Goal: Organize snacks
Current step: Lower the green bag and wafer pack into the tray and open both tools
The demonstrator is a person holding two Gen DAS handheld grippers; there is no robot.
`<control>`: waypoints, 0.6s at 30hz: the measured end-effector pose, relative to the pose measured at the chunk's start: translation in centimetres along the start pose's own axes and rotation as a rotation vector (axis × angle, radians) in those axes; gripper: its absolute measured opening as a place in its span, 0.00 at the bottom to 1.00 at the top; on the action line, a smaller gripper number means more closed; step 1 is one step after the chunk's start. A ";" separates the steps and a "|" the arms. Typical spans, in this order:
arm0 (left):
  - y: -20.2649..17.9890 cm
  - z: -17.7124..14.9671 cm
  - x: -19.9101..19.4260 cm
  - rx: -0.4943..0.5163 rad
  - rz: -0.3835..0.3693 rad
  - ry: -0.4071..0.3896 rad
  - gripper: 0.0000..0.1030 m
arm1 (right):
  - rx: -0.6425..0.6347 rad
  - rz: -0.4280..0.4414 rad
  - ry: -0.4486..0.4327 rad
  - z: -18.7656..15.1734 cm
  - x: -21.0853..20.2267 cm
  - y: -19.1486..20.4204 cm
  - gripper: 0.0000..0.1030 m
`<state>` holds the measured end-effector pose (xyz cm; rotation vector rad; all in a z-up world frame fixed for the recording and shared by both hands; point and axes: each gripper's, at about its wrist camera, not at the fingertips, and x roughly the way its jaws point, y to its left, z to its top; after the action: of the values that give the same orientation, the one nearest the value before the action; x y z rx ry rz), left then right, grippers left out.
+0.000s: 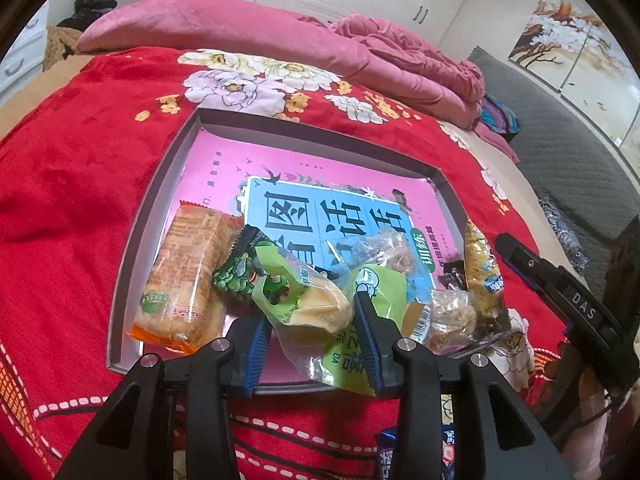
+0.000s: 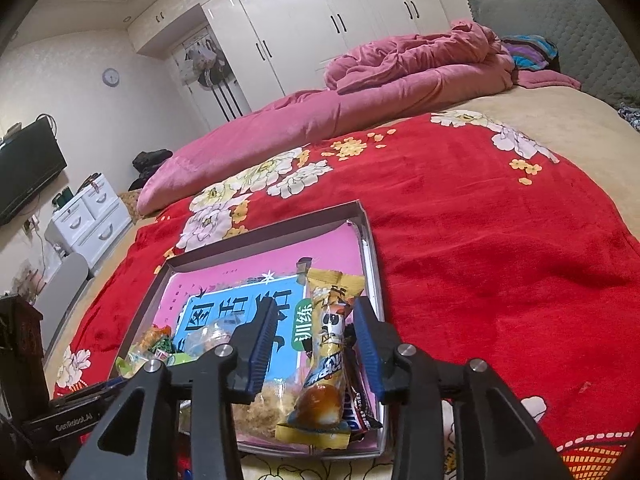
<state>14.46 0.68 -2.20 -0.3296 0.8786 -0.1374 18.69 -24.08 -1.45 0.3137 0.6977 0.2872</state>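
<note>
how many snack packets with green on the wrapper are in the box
3: a dark green packet beside the orange cake pack, a light green one between the left gripper fingers, another just right. More may be hidden.

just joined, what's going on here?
A person with two handheld grippers is sorting snacks into a shallow grey box lined with a pink book, on a red floral blanket. The left gripper straddles a green-and-clear cake packet. The right gripper stands open around a yellow sausage packet lying in the box, pads clear of it.
</note>
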 end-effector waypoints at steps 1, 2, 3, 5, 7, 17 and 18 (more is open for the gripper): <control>0.0 0.1 0.0 0.001 0.007 -0.003 0.41 | -0.002 0.000 0.001 -0.1 0.0 0.1 0.39; 0.1 0.2 0.0 0.001 0.011 -0.005 0.41 | -0.004 0.000 0.002 -0.1 0.0 0.1 0.39; 0.2 0.2 0.0 -0.001 0.011 -0.006 0.42 | -0.010 0.000 0.004 -0.1 -0.1 0.2 0.40; 0.3 0.3 0.0 -0.005 0.011 -0.007 0.42 | -0.019 0.000 0.006 -0.2 -0.2 0.4 0.41; 0.3 0.3 -0.1 -0.002 0.013 -0.008 0.42 | -0.033 0.000 0.008 -0.3 -0.2 0.7 0.41; 0.0 0.3 -0.3 0.018 0.016 -0.017 0.50 | -0.054 -0.006 0.016 -0.4 0.0 1.0 0.48; 0.0 0.4 -0.3 0.019 0.016 -0.017 0.50 | -0.054 -0.006 0.017 -0.4 0.0 0.9 0.48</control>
<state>14.55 0.81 -1.77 -0.3054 0.8625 -0.1277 18.30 -23.16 -1.37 0.2583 0.7065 0.3029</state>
